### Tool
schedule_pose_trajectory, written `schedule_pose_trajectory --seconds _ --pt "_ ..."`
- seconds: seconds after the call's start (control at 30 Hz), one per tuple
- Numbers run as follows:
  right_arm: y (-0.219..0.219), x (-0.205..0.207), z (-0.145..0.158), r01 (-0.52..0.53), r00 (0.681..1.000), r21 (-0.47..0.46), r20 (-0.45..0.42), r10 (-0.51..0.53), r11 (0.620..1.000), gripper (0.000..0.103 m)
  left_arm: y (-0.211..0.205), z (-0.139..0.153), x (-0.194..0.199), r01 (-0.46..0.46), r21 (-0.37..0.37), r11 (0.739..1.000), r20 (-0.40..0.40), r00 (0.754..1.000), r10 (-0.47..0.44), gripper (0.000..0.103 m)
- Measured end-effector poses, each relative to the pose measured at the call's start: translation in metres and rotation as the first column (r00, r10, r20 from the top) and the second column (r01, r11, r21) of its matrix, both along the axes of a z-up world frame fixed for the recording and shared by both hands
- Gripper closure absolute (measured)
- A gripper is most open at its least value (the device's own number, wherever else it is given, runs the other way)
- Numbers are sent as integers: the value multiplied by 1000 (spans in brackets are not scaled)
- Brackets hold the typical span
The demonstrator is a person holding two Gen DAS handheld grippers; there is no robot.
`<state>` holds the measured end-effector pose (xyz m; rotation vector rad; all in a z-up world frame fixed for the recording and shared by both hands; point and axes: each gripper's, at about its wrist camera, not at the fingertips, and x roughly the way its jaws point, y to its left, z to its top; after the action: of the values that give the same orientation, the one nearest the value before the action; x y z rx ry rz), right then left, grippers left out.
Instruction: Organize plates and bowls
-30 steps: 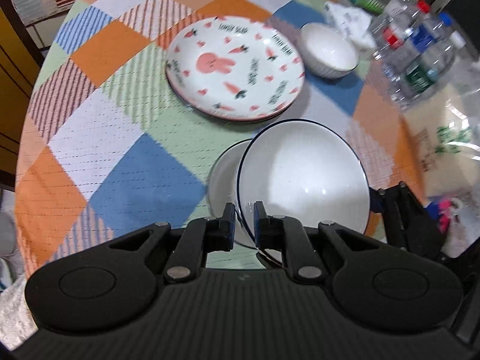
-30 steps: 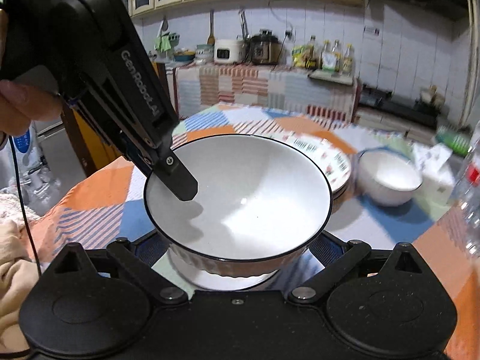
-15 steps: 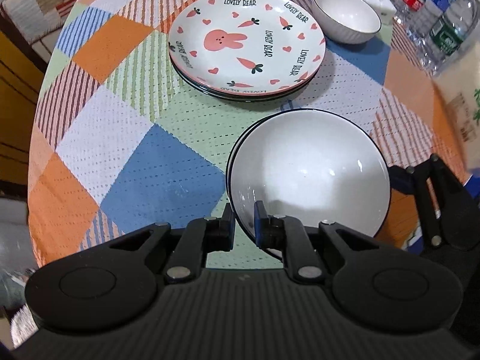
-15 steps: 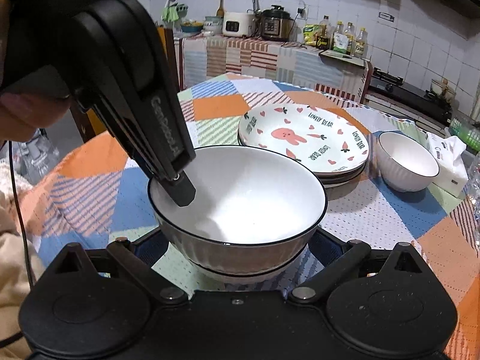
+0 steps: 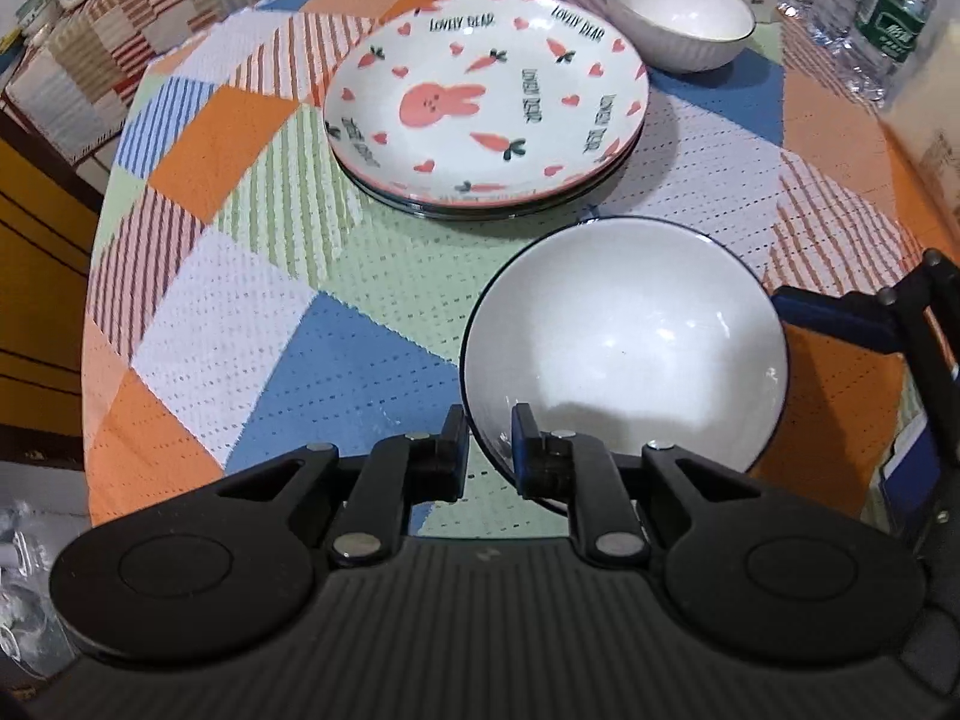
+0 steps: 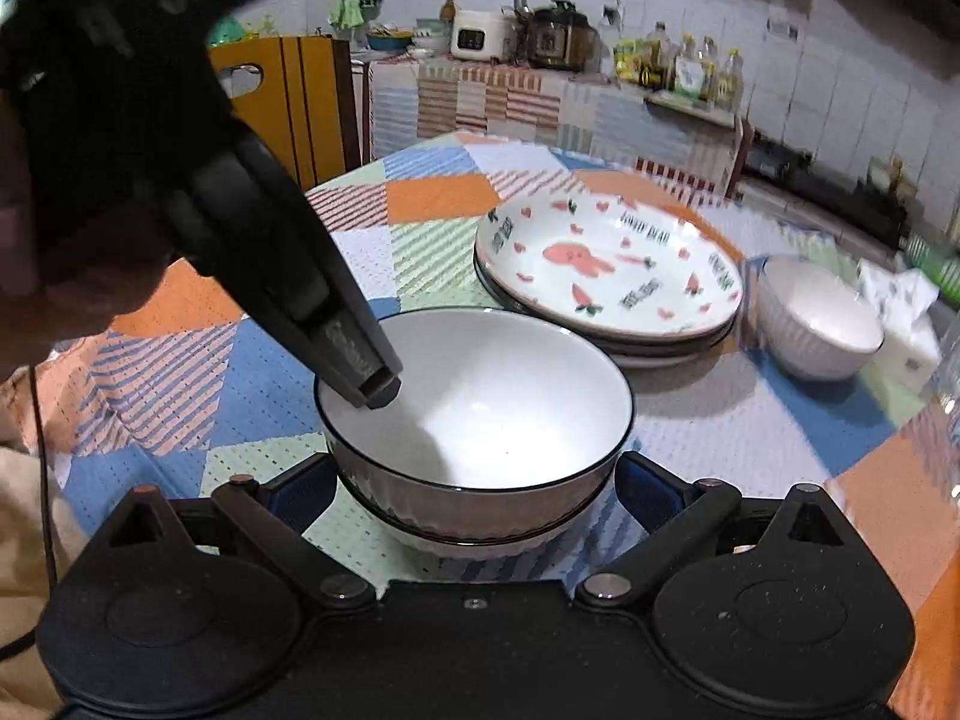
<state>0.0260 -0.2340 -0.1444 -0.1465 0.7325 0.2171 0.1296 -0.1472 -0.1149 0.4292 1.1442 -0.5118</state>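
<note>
A white bowl with a dark rim (image 5: 624, 354) sits nested in a second bowl (image 6: 474, 540) on the checked tablecloth. My left gripper (image 5: 489, 441) straddles the near rim of the top bowl, its jaws slightly apart, one finger inside and one outside. In the right wrist view the left finger (image 6: 360, 360) reaches into the bowl (image 6: 480, 402). My right gripper (image 6: 474, 480) is open, its fingers on either side of the bowl stack. A stack of rabbit-print plates (image 5: 486, 102) lies beyond, with a small white bowl (image 5: 681, 24) behind it.
Water bottles (image 5: 864, 6) and a tissue pack (image 6: 900, 312) stand at the table's right side. A wooden chair (image 6: 288, 102) stands at the far edge. A kitchen counter with appliances (image 6: 516, 36) runs along the back wall.
The held bowl has come down into the lower bowl and now sits nested. The left gripper's jaws have eased slightly apart at the rim. The right gripper stays open around the stack.
</note>
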Motion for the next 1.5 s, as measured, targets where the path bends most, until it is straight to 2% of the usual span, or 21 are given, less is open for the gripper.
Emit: schedule_pose_trajectory --seconds 0.07,0.17,0.37,0.57,0.73,0.8,0.93,1.07,1.1,1.23,1.37,1.5 --pt "-2 -7 8 -22 1000 -10 14 22 1000 2 2 9 -1 12 -8 1000 6 1000 -12 89" --pt "-13 -16 21 -25 999 32 26 24 999 2 7 26 2 19 -35 999 -4 1000 -19 89" --pt "-52 -23 47 35 997 138 70 -45 990 2 4 62 10 44 -99 994 -18 999 -46 88" --pt "-87 -16 59 78 987 93 133 -90 993 2 -13 89 25 73 -158 985 -12 997 -76 85" --pt "-108 0 55 111 976 43 182 -117 993 2 -35 101 41 114 -198 974 35 993 -109 74" --pt "-116 8 50 128 973 34 188 -132 991 2 -45 100 49 117 -202 972 61 992 -107 70" --pt "-129 24 35 158 968 31 190 -161 987 3 -66 89 64 129 -198 972 65 991 -118 62" --pt "-140 45 18 215 960 14 178 -214 977 2 -86 76 82 140 -226 964 58 990 -131 60" --pt "-143 50 12 230 958 7 173 -228 973 2 -91 72 87 154 -235 960 58 988 -144 55" --pt "-158 73 -11 266 956 9 126 -265 964 2 -114 64 109 178 -236 955 124 980 -152 49" --pt "-175 94 -28 290 953 45 82 -293 956 2 -135 57 132 169 -265 949 143 980 -135 49" --pt "-184 112 -41 269 961 29 54 -270 963 3 -161 32 149 137 -212 968 195 976 -96 49"
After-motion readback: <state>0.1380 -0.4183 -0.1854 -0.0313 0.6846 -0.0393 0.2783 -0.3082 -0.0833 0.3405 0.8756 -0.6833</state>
